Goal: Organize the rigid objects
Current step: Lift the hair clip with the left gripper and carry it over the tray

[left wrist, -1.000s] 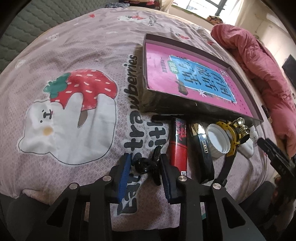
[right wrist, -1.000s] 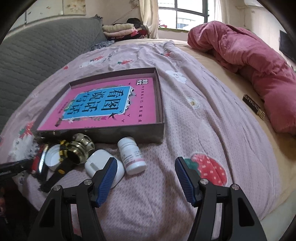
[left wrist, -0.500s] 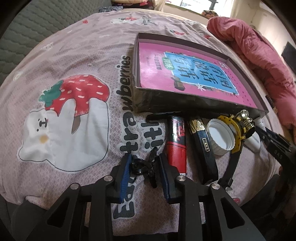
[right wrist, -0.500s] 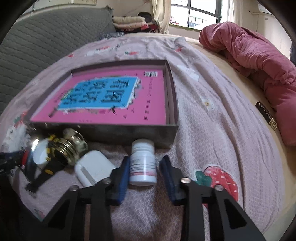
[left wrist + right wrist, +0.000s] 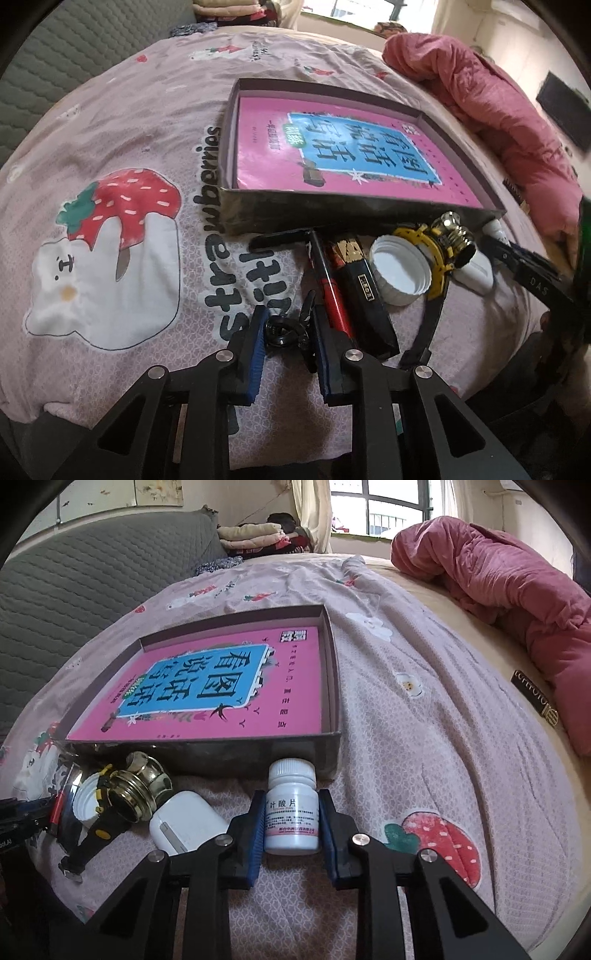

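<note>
In the left wrist view, a shallow dark box [image 5: 354, 212] is seen on a pink strawberry-print bedspread [image 5: 129, 155], and a pink book [image 5: 343, 158] with a blue title panel is laid flat inside it. Along the box's near wall a row of items is spread: a red pen-like stick [image 5: 332, 291], a black and gold bar [image 5: 364, 291], an upturned white cap [image 5: 400, 271], a yellow-rimmed brass fitting [image 5: 448, 240] and a white case [image 5: 478, 271]. A small black clip [image 5: 286, 332] is found in front of the box, at the near end of the red stick. It is framed by the left gripper [image 5: 289, 338], whose jaws have just been closing; both blue pads are pressed against the clip, so it is gripped. A red quilt [image 5: 498, 110] is heaped beyond the box's far right side.

In the right wrist view, the same box [image 5: 207, 755] and book [image 5: 218, 686] are shown from the other end. A white pill bottle [image 5: 291, 808] with a pink-banded label is lying just in front of the box's near right corner, its cap toward the box wall. It is clamped by the right gripper [image 5: 291, 821], whose jaws have just been closing, with a blue pad against each side. The white case [image 5: 186, 821] and the brass fitting [image 5: 142, 786] are seen left of the bottle, before the box's near wall
</note>
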### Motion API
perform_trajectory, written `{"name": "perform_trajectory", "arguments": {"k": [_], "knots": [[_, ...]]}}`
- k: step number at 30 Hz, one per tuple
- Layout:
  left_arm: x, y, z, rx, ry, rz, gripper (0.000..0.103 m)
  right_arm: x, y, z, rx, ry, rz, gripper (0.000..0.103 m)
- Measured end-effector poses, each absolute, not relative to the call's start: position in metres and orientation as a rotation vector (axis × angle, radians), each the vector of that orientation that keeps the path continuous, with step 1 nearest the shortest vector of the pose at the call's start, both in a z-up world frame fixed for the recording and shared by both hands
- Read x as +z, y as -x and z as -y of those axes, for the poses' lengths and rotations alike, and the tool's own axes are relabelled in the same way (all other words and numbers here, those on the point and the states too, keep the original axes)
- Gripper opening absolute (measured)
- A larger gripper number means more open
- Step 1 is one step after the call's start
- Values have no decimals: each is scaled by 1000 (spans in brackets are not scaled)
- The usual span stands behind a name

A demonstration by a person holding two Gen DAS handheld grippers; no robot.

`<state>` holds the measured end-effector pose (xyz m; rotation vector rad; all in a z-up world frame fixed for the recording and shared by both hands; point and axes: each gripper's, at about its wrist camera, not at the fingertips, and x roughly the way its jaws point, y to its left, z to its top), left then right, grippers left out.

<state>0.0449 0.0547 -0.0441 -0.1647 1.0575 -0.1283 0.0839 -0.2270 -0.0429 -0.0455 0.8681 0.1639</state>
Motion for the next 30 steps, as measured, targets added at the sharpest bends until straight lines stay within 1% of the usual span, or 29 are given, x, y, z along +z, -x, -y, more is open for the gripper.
{"name": "perform_trajectory", "arguments": {"k": [4, 20, 26, 30], "knots": [[-42, -43, -61, -126, 205, -1041, 23, -39, -82, 230, 159, 39, -859, 27], [-17, -31, -62, -115, 196, -936, 23, -15, -61, 225, 167, 40, -803, 27], [-1, -27, -63, -80, 198, -863, 23, -4, -53, 218, 181, 37, -784, 27], [0, -28, -60, -91, 196, -862, 23, 0, -51, 216, 179, 32, -778, 27]]}}
